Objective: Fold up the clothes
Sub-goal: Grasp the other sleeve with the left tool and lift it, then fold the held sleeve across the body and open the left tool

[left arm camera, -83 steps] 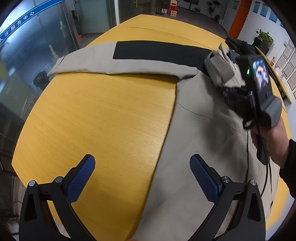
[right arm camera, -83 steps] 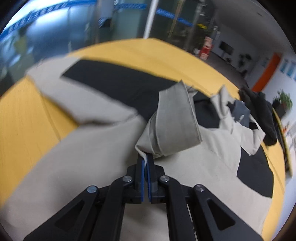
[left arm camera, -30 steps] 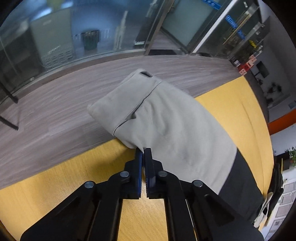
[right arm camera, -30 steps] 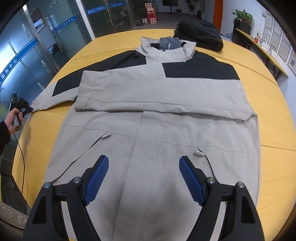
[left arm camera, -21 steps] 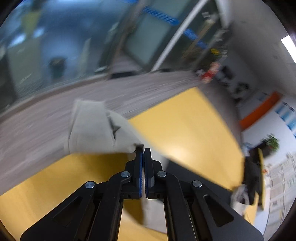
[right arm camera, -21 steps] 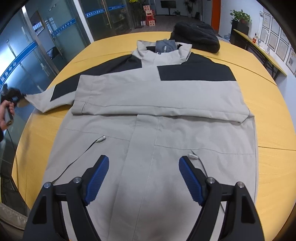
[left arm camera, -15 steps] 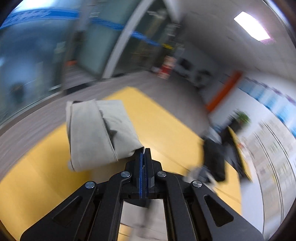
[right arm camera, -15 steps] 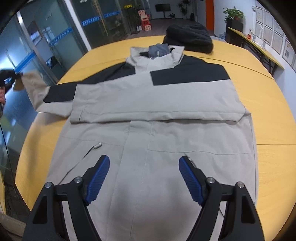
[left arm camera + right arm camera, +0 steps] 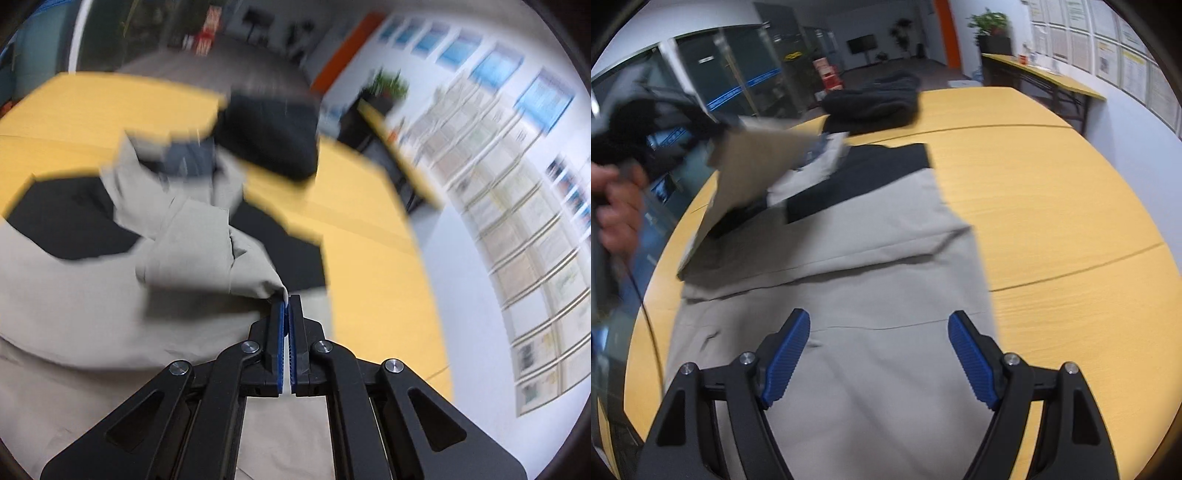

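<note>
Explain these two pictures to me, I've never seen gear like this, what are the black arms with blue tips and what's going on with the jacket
There is no robot here. A person holds a hand-held tool in each hand, each ending in two-fingered tongs with blue ribbed pads. A wide-angle camera on each tool looks forward along its tongs, which gives the round, bent pictures.

One picture is from the left tool. Its left tongs are shut on the cuff of the beige sleeve, lifted over the jacket.

The other is from the right tool. Its right tongs stand open and hold nothing, above the lower part of the beige and black jacket. At the left edge you see the person's left hand gripping the other tool, with the sleeve raised.

The jacket lies spread on a round yellow wooden table. A dark bundle of cloth lies beyond its collar.
</note>
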Demonstrator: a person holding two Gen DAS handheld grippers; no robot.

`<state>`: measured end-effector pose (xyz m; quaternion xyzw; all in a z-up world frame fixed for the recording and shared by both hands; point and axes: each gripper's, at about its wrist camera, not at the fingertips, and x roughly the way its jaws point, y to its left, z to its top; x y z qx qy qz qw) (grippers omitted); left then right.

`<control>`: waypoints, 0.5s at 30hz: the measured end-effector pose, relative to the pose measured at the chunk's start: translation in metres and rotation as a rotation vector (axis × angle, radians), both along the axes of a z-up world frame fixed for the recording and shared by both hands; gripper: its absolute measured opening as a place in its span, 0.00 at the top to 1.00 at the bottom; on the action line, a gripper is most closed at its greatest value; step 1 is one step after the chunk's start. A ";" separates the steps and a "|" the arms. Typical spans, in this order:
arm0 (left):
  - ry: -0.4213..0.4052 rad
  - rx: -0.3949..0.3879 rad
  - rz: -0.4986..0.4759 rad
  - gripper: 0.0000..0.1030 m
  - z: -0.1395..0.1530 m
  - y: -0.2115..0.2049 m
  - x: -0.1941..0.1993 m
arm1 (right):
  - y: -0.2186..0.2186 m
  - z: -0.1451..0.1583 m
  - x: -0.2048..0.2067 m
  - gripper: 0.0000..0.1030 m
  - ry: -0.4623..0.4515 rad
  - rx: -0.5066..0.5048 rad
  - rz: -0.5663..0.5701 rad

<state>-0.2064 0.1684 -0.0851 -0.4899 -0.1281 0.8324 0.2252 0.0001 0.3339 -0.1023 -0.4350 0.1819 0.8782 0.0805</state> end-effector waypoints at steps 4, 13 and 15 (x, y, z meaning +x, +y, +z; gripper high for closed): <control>-0.035 -0.069 -0.047 0.91 -0.020 0.027 0.023 | 0.032 -0.007 0.002 0.20 -0.007 0.004 -0.027; 0.124 -0.095 0.025 0.24 0.001 -0.109 0.063 | 0.005 -0.011 -0.073 0.17 0.007 0.146 0.197; 0.112 -0.171 0.072 0.22 -0.016 -0.149 0.057 | -0.031 -0.016 -0.108 0.17 -0.005 0.224 0.308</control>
